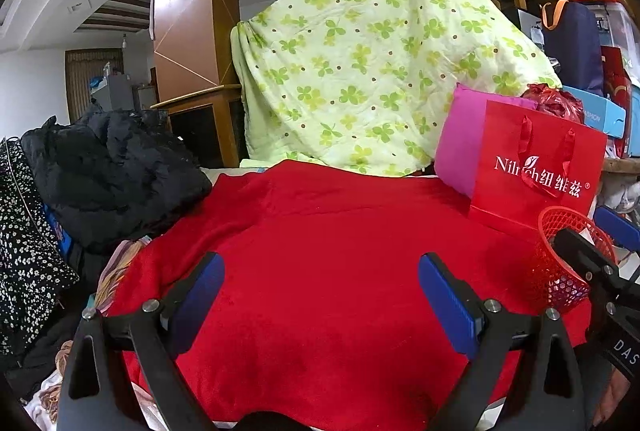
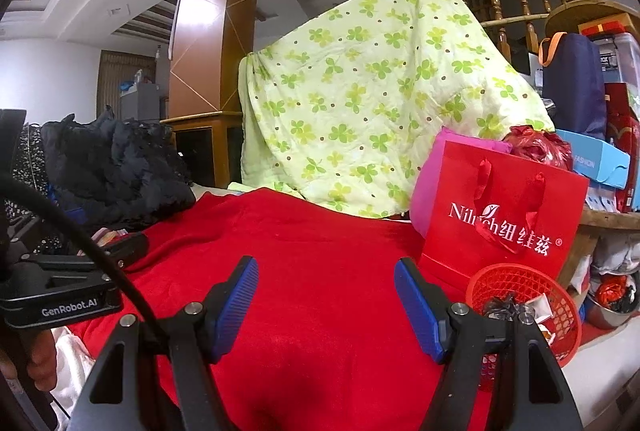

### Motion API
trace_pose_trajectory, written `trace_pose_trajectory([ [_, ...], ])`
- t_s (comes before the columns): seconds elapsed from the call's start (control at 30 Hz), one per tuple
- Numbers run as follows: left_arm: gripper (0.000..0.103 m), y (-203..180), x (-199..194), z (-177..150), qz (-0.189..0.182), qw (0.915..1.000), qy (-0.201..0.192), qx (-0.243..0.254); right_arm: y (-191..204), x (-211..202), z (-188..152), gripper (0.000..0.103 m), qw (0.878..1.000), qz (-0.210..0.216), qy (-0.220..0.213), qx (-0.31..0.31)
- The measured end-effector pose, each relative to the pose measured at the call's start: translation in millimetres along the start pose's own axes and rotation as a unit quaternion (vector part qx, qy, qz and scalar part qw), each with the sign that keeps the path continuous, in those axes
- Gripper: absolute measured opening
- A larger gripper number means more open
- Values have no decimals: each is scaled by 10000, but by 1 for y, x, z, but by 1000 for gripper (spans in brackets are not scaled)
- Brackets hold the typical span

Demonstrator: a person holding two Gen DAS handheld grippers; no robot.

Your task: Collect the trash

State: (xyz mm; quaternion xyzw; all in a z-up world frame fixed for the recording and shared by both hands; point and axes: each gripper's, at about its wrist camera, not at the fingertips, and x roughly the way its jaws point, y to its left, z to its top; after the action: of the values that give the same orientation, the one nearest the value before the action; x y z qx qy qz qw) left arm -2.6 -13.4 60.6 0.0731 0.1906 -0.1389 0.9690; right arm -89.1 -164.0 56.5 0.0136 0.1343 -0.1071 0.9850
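Note:
A red mesh basket (image 2: 528, 311) stands on the red blanket (image 2: 312, 271) at the lower right; crumpled dark and white wrappers (image 2: 516, 305) lie in it. It also shows in the left wrist view (image 1: 560, 263), partly behind the right gripper's body (image 1: 600, 271). My left gripper (image 1: 320, 291) is open and empty above the blanket (image 1: 320, 231). My right gripper (image 2: 326, 299) is open and empty, just left of the basket. The left gripper's body (image 2: 60, 295) shows at the left edge of the right wrist view.
A red paper gift bag (image 2: 504, 223) with a pink box (image 2: 428, 191) behind it stands at the back right. A green clover-print quilt (image 2: 380, 103) hangs behind. Black clothes (image 2: 116, 171) are piled at left. Boxes and bags (image 2: 592, 119) crowd a shelf at right.

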Motion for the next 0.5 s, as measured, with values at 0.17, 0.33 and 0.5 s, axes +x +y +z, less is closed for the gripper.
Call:
trace_pose_trajectory([
  [0.17,97,2,-5,0,30,10000,-45,-9,4,-1,3,74,10000,-48,-52,-67],
  [0.33,97,2,-8,1,39,10000,-61,-2,4,-2,5,74,9999,-85,-88,-67],
  [0.5,97,2,-10,1,7,10000,-72,-1,3,-3,7,74,9998,-125,-121,-46],
])
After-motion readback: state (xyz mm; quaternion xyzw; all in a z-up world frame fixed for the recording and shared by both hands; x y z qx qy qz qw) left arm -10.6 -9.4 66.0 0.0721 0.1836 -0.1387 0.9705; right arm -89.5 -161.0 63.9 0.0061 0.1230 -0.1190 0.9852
